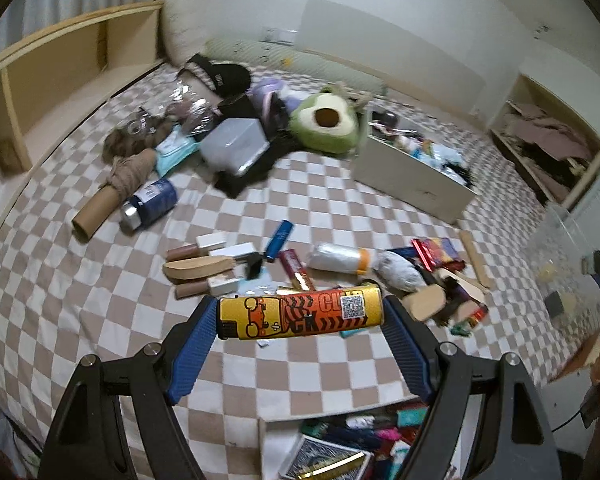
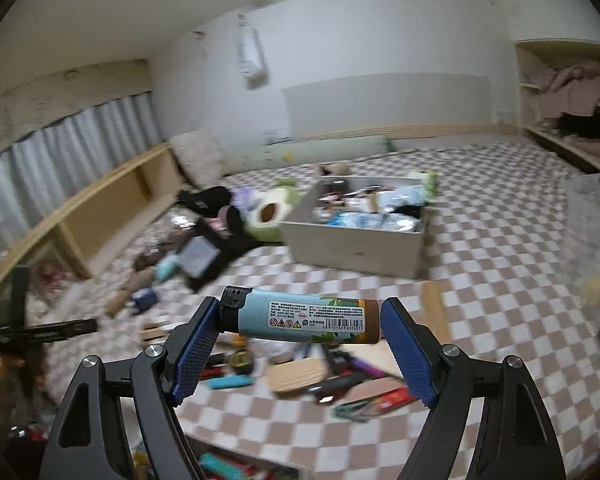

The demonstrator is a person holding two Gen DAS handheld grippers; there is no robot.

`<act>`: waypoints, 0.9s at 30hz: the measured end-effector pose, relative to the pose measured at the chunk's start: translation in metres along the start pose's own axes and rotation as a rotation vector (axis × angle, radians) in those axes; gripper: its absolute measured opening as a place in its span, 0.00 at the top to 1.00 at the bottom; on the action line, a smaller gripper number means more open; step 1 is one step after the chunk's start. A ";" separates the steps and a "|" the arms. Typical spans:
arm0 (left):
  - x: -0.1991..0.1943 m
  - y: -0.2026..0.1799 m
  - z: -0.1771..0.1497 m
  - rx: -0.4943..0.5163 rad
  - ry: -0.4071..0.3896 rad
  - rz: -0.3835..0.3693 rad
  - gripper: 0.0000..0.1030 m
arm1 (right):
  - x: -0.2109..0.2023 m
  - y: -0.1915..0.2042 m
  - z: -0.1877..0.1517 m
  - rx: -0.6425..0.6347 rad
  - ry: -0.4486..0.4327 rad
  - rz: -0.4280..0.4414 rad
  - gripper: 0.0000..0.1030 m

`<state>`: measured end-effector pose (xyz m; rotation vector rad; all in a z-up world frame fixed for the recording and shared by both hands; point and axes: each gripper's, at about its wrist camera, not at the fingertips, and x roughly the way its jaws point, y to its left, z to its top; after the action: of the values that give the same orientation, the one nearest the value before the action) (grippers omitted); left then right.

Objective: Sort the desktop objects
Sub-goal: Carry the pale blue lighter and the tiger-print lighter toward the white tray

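My left gripper (image 1: pixel 300 316) is shut on a yellow and orange lighter (image 1: pixel 300 316), held crosswise by its ends above the checkered bedspread (image 1: pixel 80 300). My right gripper (image 2: pixel 300 318) is shut on a light blue lighter (image 2: pixel 304 318) with a black head and brown base, also held crosswise. Below both lies a scatter of small items: a blue lighter (image 1: pixel 278 239), wooden pieces (image 1: pixel 198 269), a silver roll (image 1: pixel 338 258) and red packets (image 1: pixel 434 252). A box of small items (image 1: pixel 340 452) sits under the left gripper at the near edge.
A white box (image 2: pixel 354 240) full of packets stands further back, beside an avocado plush (image 1: pixel 326 122). A clear plastic container (image 1: pixel 230 144), a blue bottle (image 1: pixel 152 202) and a cardboard tube (image 1: pixel 94 216) lie at the left. Wooden shelves (image 1: pixel 60 68) line both sides.
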<state>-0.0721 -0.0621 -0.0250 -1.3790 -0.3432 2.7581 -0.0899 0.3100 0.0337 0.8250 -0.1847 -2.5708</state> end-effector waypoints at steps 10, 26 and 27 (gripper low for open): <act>-0.009 -0.029 -0.028 0.117 0.041 -0.075 0.21 | 0.017 0.047 -0.053 -0.049 0.224 0.189 0.21; 0.023 -0.068 -0.079 0.361 0.175 -0.127 0.21 | 0.042 0.073 -0.141 -0.568 0.460 0.188 0.21; 0.025 -0.073 -0.083 0.382 0.183 -0.132 0.21 | 0.044 0.073 -0.147 -0.612 0.482 0.186 0.21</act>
<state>-0.0265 0.0267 -0.0773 -1.4294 0.0944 2.4026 -0.0104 0.2252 -0.0905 1.0724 0.6074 -1.9963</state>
